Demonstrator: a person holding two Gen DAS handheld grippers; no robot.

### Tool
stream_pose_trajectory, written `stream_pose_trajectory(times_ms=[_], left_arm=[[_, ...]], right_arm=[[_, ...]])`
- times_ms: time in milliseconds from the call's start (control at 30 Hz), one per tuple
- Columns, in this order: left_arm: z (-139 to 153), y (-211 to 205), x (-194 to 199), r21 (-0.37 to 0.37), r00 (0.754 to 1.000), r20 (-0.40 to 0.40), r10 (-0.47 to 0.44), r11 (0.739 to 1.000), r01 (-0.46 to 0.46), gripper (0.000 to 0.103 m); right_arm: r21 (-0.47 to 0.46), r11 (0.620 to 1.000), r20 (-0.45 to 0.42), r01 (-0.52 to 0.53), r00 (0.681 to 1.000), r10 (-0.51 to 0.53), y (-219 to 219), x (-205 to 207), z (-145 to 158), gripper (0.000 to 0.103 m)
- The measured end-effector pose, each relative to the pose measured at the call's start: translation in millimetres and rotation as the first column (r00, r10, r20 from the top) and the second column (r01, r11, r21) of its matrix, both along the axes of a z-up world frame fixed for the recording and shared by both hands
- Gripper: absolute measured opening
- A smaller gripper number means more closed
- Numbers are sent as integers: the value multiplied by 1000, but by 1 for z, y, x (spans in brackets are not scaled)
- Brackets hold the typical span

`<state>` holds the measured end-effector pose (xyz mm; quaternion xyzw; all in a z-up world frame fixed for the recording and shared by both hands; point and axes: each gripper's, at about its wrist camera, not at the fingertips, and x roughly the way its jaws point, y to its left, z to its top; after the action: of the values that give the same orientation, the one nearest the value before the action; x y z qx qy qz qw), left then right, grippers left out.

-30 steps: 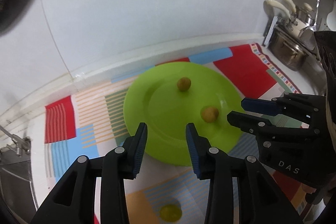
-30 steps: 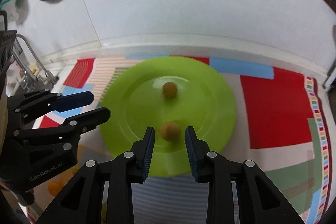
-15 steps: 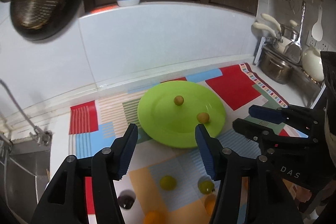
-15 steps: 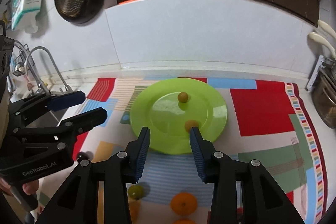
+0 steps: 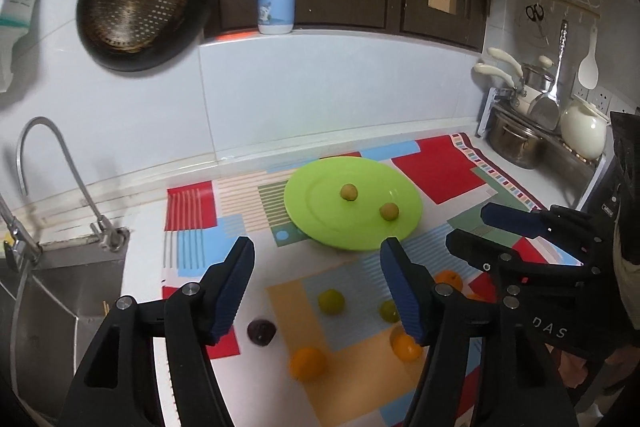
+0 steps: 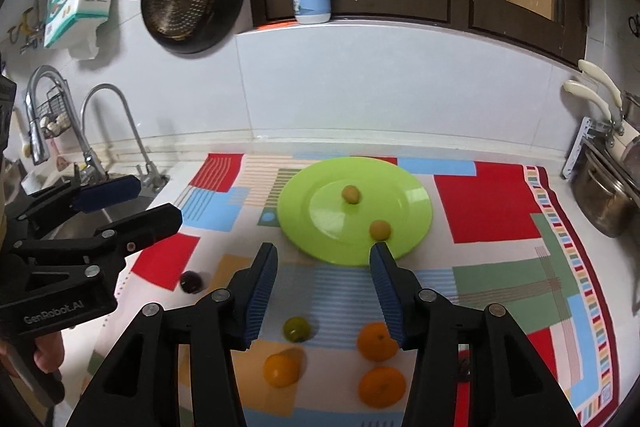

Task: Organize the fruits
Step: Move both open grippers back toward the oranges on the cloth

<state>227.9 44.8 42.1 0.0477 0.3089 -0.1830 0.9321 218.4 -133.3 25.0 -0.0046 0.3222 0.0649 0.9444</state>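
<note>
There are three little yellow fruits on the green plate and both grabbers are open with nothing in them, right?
Not quite: the green plate holds two little yellow fruits, one near the middle and one near the front edge, as the right wrist view shows. The rest is right: the left gripper and the right gripper are both open with nothing in them.

Left claw [image 5: 316,279] gapes wide, nothing between its fingers; right claw [image 6: 322,281] likewise — both held side by side.
</note>
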Motion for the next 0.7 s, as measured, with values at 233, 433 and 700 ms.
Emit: stream_pose_trajectory(times_ms=[233, 433, 700], left_arm=[[-8, 18, -21, 4, 1000, 15, 15, 1000, -15, 68], [-18, 29, -33, 10, 1000, 15, 7, 1000, -7, 68], [-34, 35, -40, 51, 1000, 18, -18, 999, 17, 68]], right_arm=[[1, 1000, 10, 17, 1000, -17, 16, -22, -7, 53], [-19, 1000, 11, 20, 1000, -20, 29, -36, -16, 53], [-43, 998, -22, 33, 999, -34, 41, -46, -35, 53]])
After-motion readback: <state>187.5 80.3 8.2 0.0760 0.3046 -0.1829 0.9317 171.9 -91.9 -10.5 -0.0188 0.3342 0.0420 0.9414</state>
